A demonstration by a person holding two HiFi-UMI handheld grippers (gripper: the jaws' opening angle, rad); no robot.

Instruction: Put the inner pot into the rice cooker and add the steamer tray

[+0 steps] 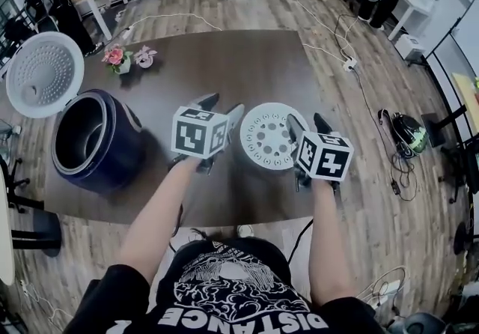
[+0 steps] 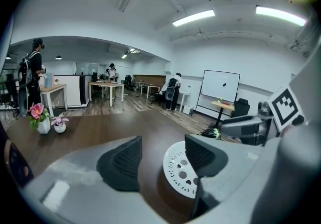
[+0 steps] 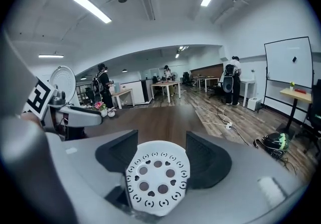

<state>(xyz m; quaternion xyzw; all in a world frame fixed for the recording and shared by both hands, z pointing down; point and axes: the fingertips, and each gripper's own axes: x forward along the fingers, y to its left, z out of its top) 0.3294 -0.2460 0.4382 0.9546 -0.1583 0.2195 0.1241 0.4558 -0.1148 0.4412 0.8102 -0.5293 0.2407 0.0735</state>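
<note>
Head view shows the steamer tray (image 1: pixel 267 136) lying flat on the table (image 1: pixel 247 63) between the left gripper (image 1: pixel 221 108) and the right gripper (image 1: pixel 307 125), both with jaws spread and nothing pinched. To lift it well, each claw should probably bite an opposite rim squarely, then keep the tray level on the way to the open rice cooker (image 1: pixel 126 147), well off to the left

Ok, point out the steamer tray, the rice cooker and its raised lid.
steamer tray (image 1: pixel 268 136), head view, middle of the perforated white disc.
rice cooker (image 1: pixel 123 136), head view, dark blue outer wall.
lid (image 1: pixel 45 74), head view, centre of its pale inner face.
</note>
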